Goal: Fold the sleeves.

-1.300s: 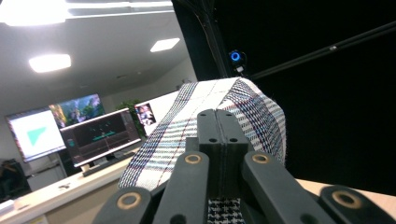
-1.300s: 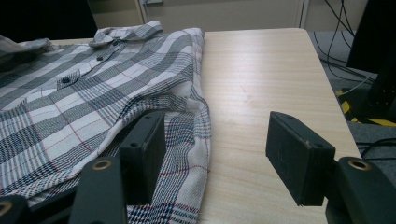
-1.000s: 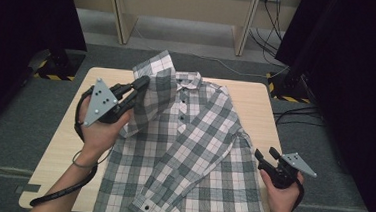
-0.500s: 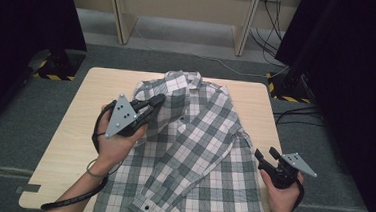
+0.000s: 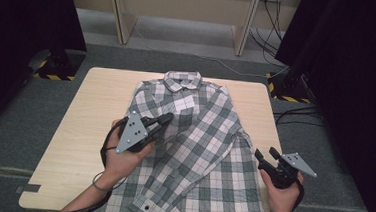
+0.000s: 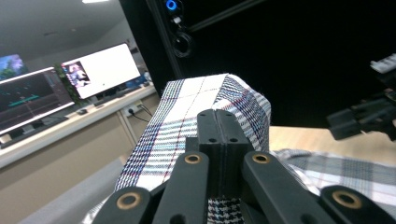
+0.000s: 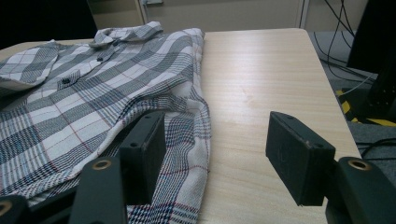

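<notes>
Your left gripper [image 5: 160, 125] lies low over the grey-white plaid cotton shirt [image 5: 209, 137], fingers clenched on a fold. Your right gripper [image 5: 266, 156] rests at the light wooden desk [image 5: 85, 114] edge, fingers released.

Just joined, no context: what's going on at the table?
A person is folding a plaid shirt on the wooden table with two handheld grippers. The left gripper is shut on a fold of the shirt's fabric over the shirt's left side. The right gripper is open at the shirt's right edge, holding nothing.
</notes>
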Demonstrator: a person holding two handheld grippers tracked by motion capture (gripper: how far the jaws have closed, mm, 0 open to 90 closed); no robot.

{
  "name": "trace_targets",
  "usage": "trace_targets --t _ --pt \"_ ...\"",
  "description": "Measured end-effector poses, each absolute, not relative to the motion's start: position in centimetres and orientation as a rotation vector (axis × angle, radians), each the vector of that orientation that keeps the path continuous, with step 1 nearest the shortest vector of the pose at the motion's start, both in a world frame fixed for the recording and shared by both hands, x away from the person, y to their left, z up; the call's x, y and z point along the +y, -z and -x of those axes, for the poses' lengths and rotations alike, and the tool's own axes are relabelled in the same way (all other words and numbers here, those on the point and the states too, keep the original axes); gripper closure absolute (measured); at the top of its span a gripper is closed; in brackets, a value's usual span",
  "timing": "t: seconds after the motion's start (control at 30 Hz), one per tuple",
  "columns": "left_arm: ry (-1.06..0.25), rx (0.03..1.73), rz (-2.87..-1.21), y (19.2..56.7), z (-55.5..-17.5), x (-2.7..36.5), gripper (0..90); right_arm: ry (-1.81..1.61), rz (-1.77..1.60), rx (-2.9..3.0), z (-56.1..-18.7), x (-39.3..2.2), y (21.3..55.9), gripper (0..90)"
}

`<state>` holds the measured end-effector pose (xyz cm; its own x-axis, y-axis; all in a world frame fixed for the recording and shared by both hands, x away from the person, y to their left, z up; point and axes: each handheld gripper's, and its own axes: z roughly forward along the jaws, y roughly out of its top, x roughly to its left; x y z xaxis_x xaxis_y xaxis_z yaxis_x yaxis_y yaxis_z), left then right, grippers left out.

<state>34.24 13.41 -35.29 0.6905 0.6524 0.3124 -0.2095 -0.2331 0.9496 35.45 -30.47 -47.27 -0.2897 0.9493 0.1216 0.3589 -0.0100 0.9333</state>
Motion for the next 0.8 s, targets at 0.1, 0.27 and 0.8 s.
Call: trace_targets --t 0.1,0.27,0.8 --pt "-0.815 0.359 -1.638 36.0 -33.7 12.9 89.0 -1.301 -1.363 1.687 -35.4 -30.5 47.3 38.7" --pt "-0.782 0.351 -1.664 37.1 -33.1 12.2 89.0 -1.302 -1.363 1.686 -35.4 -30.5 47.3 38.7" --pt "-0.69 0.358 -1.752 40.2 -32.0 11.0 89.0 -1.302 -1.362 1.687 -35.4 -30.5 47.3 38.7"
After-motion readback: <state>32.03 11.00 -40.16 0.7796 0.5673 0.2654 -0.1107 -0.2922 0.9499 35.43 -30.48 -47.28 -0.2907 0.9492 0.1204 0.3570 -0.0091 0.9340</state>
